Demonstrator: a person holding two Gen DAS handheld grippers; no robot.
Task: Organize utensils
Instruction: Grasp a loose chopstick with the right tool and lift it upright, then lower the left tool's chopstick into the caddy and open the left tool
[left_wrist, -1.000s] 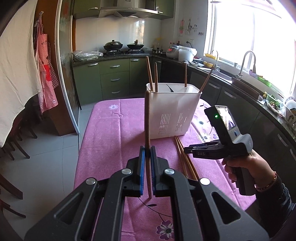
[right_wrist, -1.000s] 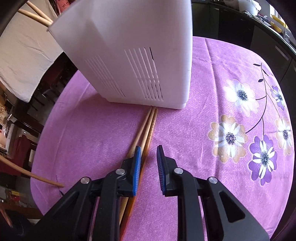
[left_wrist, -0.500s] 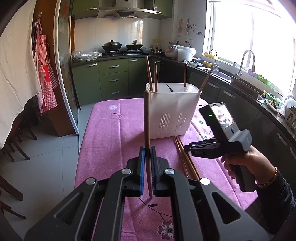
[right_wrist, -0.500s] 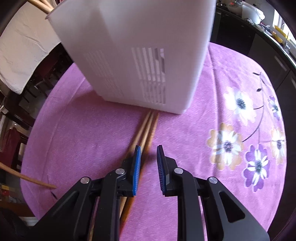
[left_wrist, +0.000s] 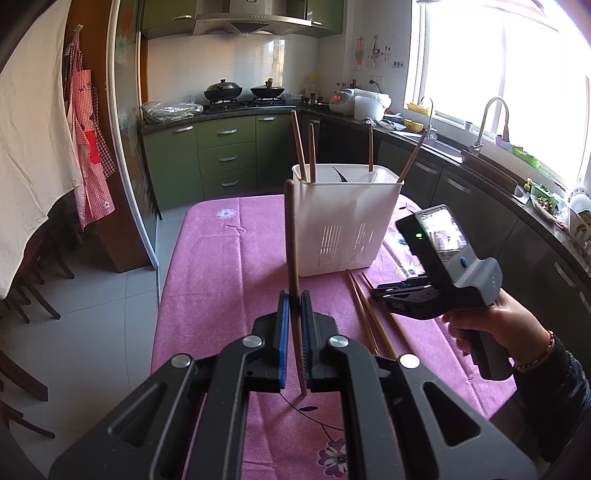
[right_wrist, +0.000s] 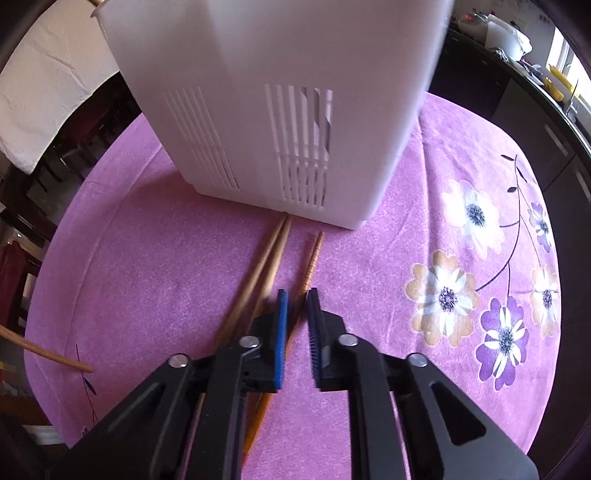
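Observation:
A white slotted utensil holder (left_wrist: 347, 221) (right_wrist: 277, 110) stands on the purple table with several chopsticks upright in it. My left gripper (left_wrist: 294, 297) is shut on one brown chopstick (left_wrist: 291, 236) and holds it upright in front of the holder; its tip shows as the chopstick (right_wrist: 44, 352) at the left of the right wrist view. My right gripper (right_wrist: 296, 295) (left_wrist: 373, 293) points down at the cloth. Its jaws are closing on a single ridged chopstick (right_wrist: 313, 254), which crosses between the pads. Two more chopsticks (right_wrist: 266, 258) (left_wrist: 364, 314) lie side by side just left of it.
The floral purple tablecloth (right_wrist: 461, 258) covers the table, and its edge drops off at the left (left_wrist: 166, 295). A person's hand (left_wrist: 491, 325) grips the right tool. Green cabinets, a stove and a sink counter (left_wrist: 480, 173) ring the room. Dark chairs (left_wrist: 33, 288) stand at the left.
My right gripper slid closer to the holder and its jaws narrowed around one chopstick, which now lies apart from the other two. The left gripper and its chopstick stayed still.

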